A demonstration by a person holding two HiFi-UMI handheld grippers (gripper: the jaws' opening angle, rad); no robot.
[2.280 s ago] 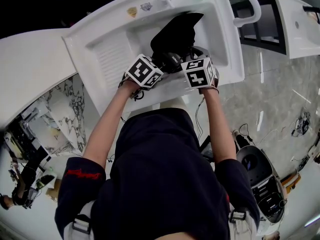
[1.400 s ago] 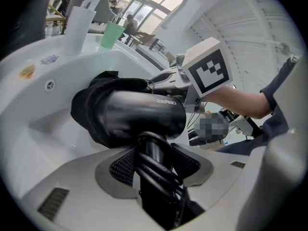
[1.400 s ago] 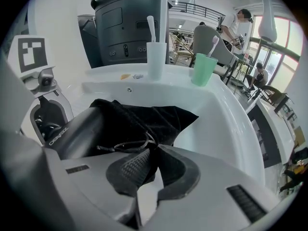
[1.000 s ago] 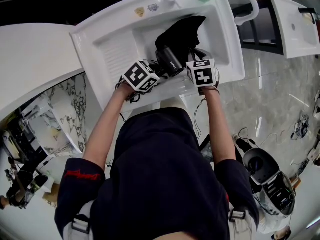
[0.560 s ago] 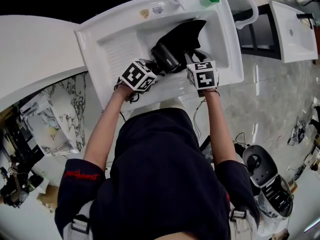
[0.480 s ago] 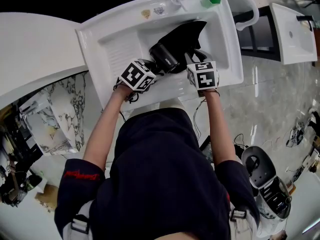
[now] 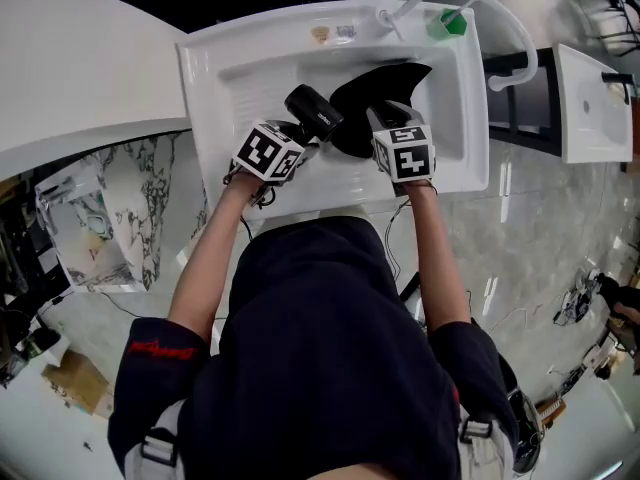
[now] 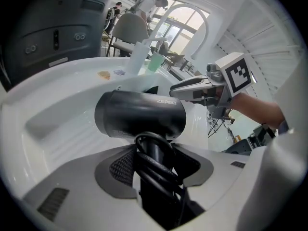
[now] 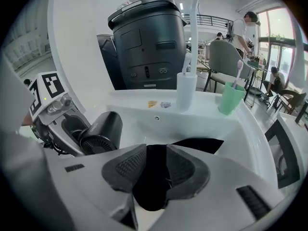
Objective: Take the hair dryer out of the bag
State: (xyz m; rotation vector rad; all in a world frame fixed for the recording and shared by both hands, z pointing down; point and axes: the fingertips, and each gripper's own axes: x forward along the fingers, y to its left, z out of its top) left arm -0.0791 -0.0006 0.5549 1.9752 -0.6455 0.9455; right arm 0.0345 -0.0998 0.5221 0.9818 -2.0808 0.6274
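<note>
The black hair dryer (image 7: 313, 113) is clear of the black bag (image 7: 378, 103) and hangs above the white sink (image 7: 225, 78), left of the bag. My left gripper (image 8: 154, 162) is shut on the dryer's handle, which has its cord wound round it; the barrel (image 8: 139, 114) lies crosswise above the jaws. The bag lies crumpled in the basin. My right gripper (image 9: 156, 170) stands over the bag's near end with its jaws apart and black cloth (image 9: 197, 146) lying loosely between them. From the right gripper view the dryer (image 9: 101, 131) shows at the left.
A green cup (image 9: 231, 97) with a toothbrush and a clear cup (image 9: 186, 93) stand on the sink's back rim beside the tap. A white hose (image 7: 500, 23) arcs at the right. A second basin (image 7: 590, 98) is further right. A dark appliance (image 9: 149, 42) stands behind the sink.
The left gripper has carried the dryer to the left, out of the bag's mouth and clear of it. The right gripper has stayed at the bag's near end and lifted slightly.
</note>
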